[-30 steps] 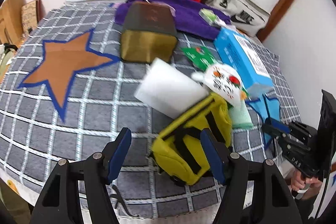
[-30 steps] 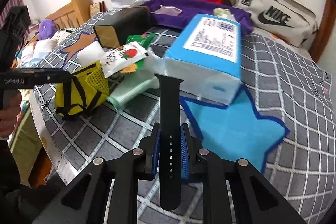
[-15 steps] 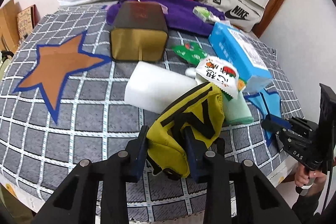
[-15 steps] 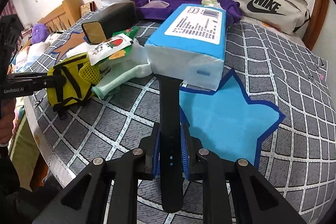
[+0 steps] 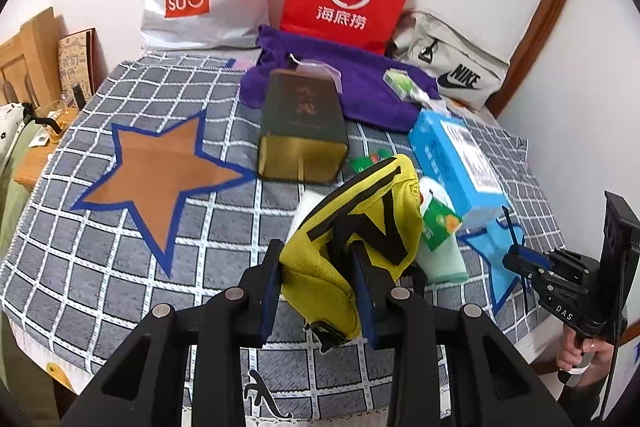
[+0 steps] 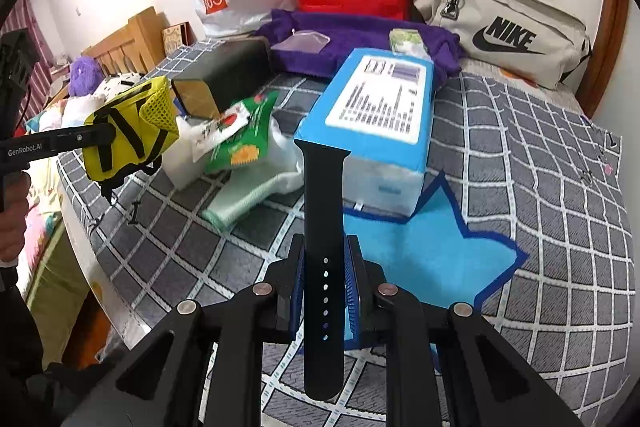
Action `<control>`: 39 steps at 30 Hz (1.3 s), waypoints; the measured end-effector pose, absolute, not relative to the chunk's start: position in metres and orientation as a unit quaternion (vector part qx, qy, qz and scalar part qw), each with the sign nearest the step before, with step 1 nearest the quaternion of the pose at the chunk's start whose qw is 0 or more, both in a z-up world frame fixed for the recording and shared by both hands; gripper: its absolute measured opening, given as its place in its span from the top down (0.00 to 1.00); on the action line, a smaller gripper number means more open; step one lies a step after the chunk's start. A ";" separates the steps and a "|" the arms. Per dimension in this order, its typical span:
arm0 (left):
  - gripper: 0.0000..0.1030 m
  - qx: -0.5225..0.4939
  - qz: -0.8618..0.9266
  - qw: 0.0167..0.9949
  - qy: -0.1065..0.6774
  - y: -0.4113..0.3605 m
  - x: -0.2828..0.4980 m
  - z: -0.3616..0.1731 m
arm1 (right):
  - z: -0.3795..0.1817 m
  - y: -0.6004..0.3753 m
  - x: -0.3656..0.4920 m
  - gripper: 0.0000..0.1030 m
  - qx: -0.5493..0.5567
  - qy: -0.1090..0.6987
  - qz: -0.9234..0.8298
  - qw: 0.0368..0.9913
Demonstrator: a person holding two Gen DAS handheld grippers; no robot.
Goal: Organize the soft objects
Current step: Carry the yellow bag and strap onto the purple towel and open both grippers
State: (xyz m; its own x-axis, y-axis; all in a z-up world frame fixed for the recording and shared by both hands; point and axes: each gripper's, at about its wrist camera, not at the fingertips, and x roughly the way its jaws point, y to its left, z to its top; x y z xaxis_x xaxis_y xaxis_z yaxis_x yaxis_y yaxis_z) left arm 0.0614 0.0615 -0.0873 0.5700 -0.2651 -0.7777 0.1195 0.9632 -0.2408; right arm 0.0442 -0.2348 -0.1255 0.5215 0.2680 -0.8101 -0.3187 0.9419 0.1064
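Left tongs [image 5: 318, 279], just closed, clenched the yellow pouch [image 5: 360, 227] at lower centre, now lifted off the checked bed cover [image 5: 120, 267]; only the right view showed right tongs [image 6: 326, 291] gripping a black watch strap [image 6: 323, 227] upright.

A bed covered in a grey checked blanket [image 5: 120, 267] with 1 orange star patch [image 5: 160, 171] and 1 blue star patch [image 6: 432, 259]. On it lie a purple towel [image 5: 360, 95], a dark box [image 5: 304, 131], a blue tissue pack [image 6: 384, 115] and a mint cloth [image 6: 240, 199].
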 end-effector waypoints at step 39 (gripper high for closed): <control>0.70 -0.073 -0.065 0.898 0.429 0.064 0.194 -0.035 | -0.049 -0.231 0.199 0.82 -0.001 0.410 0.171 0.896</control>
State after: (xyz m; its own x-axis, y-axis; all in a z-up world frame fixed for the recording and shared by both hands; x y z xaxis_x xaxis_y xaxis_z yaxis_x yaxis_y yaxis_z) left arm 0.1941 0.0640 -0.0353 0.6234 -0.1792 -0.7611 0.0534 0.9809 -0.1872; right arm 0.1988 -0.2309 -0.0495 0.6062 0.3050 -0.7346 -0.3069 0.9417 0.1377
